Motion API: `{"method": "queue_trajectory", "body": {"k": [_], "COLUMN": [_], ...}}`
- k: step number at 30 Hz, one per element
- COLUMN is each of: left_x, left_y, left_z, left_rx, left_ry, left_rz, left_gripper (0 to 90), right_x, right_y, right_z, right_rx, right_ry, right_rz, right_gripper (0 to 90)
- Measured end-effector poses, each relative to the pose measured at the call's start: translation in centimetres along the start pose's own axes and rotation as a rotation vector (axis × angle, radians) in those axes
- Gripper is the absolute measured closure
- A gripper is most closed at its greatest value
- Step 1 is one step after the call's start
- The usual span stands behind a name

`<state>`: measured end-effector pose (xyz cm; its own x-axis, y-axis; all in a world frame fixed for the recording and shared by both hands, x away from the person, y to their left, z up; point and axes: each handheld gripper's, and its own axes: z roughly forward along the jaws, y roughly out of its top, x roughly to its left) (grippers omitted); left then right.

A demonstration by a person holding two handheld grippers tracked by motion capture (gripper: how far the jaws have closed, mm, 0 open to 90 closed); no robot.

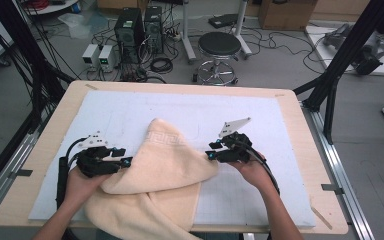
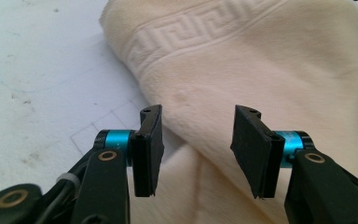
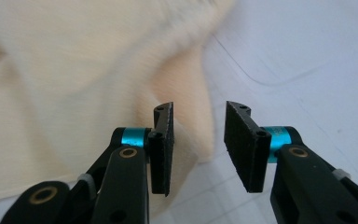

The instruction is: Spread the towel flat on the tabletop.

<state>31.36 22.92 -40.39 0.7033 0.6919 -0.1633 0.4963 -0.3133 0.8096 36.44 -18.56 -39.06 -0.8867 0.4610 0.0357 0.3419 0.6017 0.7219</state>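
- Two claws flank one cream towel (image 1: 157, 175), which lies heaped on the white mat (image 1: 130, 107) at 6 o'clock of the surface (image 1: 300, 130), its near part hanging over the front edge.
- Left claw (image 1: 125, 156), at 9 o'clock of the towel: jaws spread, nothing pinched; the patterned border (image 2: 186, 35) lies ahead of it.
- Right claw (image 1: 211, 150), at 3 o'clock of the towel: jaws spread, empty, with a folded edge (image 3: 186, 88) just before the pads.
- Risk: the overhanging part may drag the whole cloth off the surface if either claw closes on too thin a layer.
- Risk: closing on several layers at once could keep the heap bunched.
- Surroundings: a stool (image 1: 219, 50) and computer towers (image 1: 137, 30) stand on the floor at 12 o'clock, well apart; nothing obstructs.
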Motion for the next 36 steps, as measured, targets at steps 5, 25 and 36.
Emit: {"method": "queue_trajectory", "body": {"k": [5,25,36], "left_x": [0.2,-2.7,-4.1], "left_y": [-0.3,2.1,0.0], "left_z": [2.8,1.1,0.2], "left_rx": [0.113,-0.014,0.033], "left_ry": [-0.059,-0.054,-0.125], "left_rz": [-0.007,0.004,0.057], "left_gripper": [57.4,84.9,70.5], "right_x": [-0.9,-0.1,3.5], "right_y": [-0.3,2.5,-2.1], "right_z": [2.9,-7.0,-5.2], "right_rx": [0.060,-0.080,0.028], "right_ry": [-0.033,-0.226,-0.042], "right_rz": [0.046,-0.052,-0.021], "right_gripper": [58.0,87.2,66.0]}}
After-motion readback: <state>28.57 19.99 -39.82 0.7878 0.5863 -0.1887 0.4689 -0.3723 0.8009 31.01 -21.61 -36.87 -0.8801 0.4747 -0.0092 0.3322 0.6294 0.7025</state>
